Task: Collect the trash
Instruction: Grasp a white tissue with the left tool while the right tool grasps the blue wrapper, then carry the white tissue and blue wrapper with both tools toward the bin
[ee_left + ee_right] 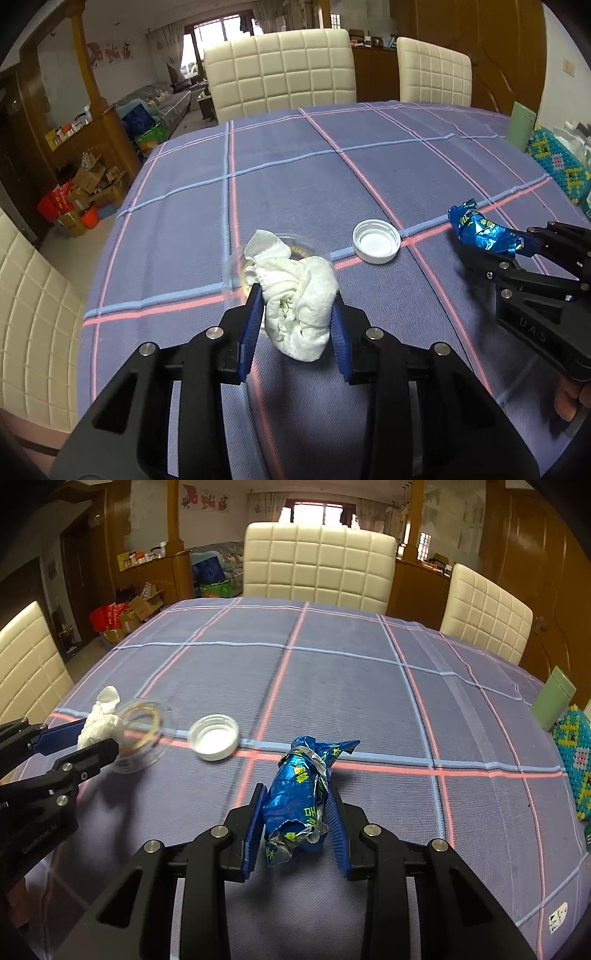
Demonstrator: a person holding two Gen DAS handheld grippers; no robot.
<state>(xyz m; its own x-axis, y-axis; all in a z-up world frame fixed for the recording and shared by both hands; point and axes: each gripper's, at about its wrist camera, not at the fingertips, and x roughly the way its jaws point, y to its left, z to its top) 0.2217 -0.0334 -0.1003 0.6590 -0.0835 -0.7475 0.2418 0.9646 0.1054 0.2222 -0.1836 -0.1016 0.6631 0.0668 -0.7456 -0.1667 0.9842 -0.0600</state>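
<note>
A crumpled white tissue point(303, 321) sits between the blue pads of my left gripper point(295, 301), which is shut on it just above the checked tablecloth point(288, 177). Behind the tissue lies a clear plastic lid point(147, 734). To its right rests a white bottle cap point(376, 242), open side up. My right gripper point(297, 788) is shut on a crumpled blue foil wrapper point(299, 801), whose far end sticks out past the fingertips. In the right wrist view the left gripper point(98, 734) comes in from the left edge with the tissue point(101, 720).
A pale green box point(552, 701) and a beaded turquoise box point(574, 760) stand at the table's right edge. Cream padded chairs point(317, 565) line the far side, and another point(33, 325) stands on the left. Boxes and bags clutter the floor point(77, 199) beyond.
</note>
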